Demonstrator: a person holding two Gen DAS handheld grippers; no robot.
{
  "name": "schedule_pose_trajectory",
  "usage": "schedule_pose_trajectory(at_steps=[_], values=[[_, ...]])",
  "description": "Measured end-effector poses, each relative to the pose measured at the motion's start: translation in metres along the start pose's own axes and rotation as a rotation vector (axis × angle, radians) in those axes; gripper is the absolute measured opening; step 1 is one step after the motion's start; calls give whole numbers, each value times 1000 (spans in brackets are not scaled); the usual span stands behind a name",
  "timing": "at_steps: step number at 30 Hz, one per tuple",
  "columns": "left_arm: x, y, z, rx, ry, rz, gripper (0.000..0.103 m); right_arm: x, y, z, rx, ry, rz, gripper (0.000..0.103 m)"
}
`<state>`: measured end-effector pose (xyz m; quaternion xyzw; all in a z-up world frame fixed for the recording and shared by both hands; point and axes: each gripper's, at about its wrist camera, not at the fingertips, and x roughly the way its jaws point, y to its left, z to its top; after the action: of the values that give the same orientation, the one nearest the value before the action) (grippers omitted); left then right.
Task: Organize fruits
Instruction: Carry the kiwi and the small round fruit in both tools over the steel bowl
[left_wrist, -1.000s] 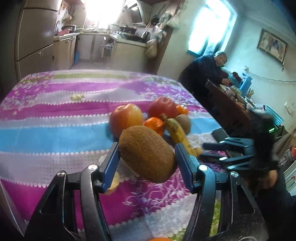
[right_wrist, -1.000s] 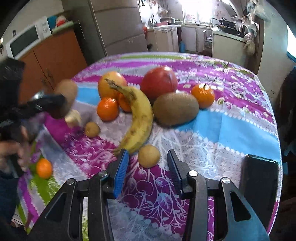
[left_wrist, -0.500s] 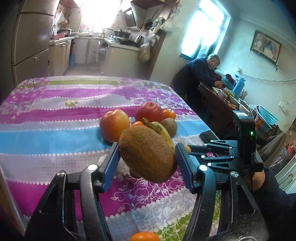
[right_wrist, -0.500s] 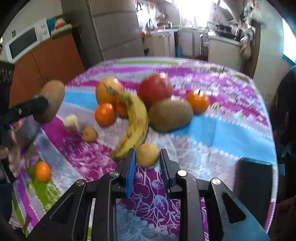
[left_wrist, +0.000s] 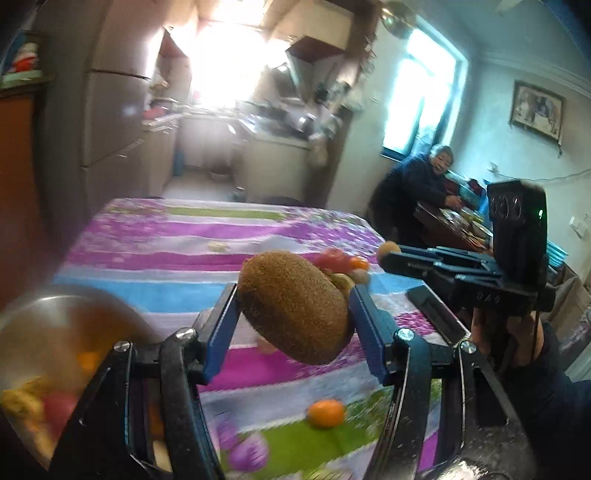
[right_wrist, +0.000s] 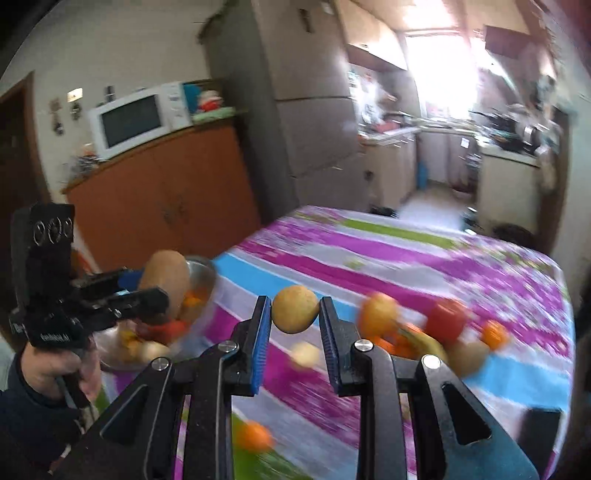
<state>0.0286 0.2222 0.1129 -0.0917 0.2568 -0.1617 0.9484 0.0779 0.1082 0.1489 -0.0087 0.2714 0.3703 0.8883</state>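
1. The kiwi (left_wrist: 295, 306) is a large, brown, fuzzy oval, tilted so that its long axis slopes down to the right; it is pinched between the two blue pads of the left gripper (left_wrist: 293, 314) and hangs in the air above the tablecloth (left_wrist: 177, 236).
2. The small yellow-brown fruit (right_wrist: 294, 309) is round and smooth with a faintly speckled skin; the right gripper (right_wrist: 294, 314) clamps it between its blue pads, clear of the cloth.
3. To the left of the left gripper's fingers, and lower, sits a metal bowl (left_wrist: 40, 306) with blurred yellow, red and orange fruit inside; in the right wrist view the kiwi is just at the bowl's rim.
4. Beyond the left fingers, partly hidden behind the kiwi, lies a cluster of fruit: something red, something orange and a brownish piece, too blurred to name for certain.
5. Below the kiwi, between the left fingers and nearer the camera, a lone orange (left_wrist: 326, 413) rests on a green band of the cloth.
6. Past the right gripper's fingers and to their right lies the same blurred cluster, with a banana (right_wrist: 424, 341) among round red and orange fruit.
7. A pale small fruit (right_wrist: 304, 354) lies on the cloth just beneath the held yellow-brown one.
8. The cloth is striped purple, blue, white and green, with flower patterns.
9. A person (left_wrist: 417, 192) in dark clothes leans over another table far to the right of the left fingers.
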Motion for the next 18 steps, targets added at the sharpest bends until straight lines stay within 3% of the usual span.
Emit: schedule_pose_trajectory(at_steps=[7, 11, 18], values=[[-49, 60, -14, -68, -23, 156, 61, 50, 87, 22, -74, 37, 142, 29], [-64, 86, -28, -97, -14, 233, 61, 83, 124, 22, -97, 83, 181, 29], [-62, 123, -45, -152, 57, 274, 61, 142, 165, 13, -128, 197, 187, 29]])
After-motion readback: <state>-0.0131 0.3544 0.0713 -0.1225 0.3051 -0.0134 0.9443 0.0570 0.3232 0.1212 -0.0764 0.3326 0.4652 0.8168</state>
